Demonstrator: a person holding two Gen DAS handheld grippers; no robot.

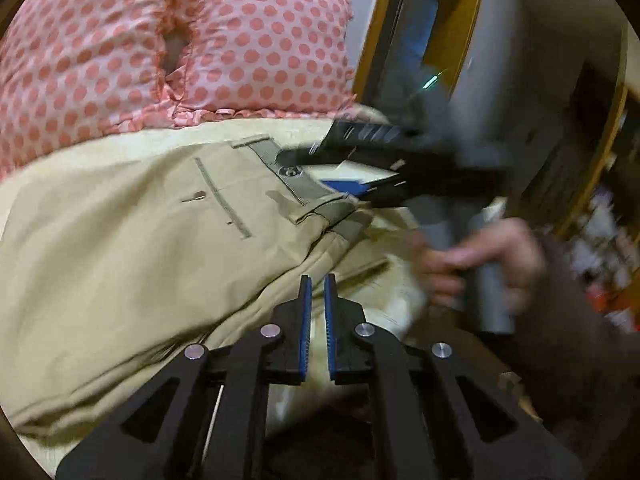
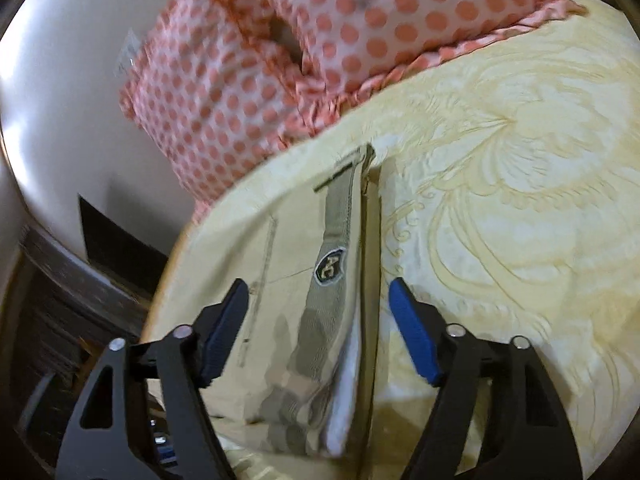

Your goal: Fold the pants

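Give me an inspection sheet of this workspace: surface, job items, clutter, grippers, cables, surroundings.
Surface: a bed with a pale yellow patterned bedspread.
Job's things: khaki pants lie on the bedspread, waistband with its logo patch facing up.
Clutter: a pink polka-dot pillow lies at the head of the bed, just beyond the pants.
Grippers: left gripper has jaws nearly closed, nothing visibly between them, above the pants' edge. Right gripper has jaws wide open astride the waistband, not gripping; it is held in the person's right hand.
Cables: nothing seen.
Surroundings: white wall beside the bed; wooden frames and blurred furniture to the right.
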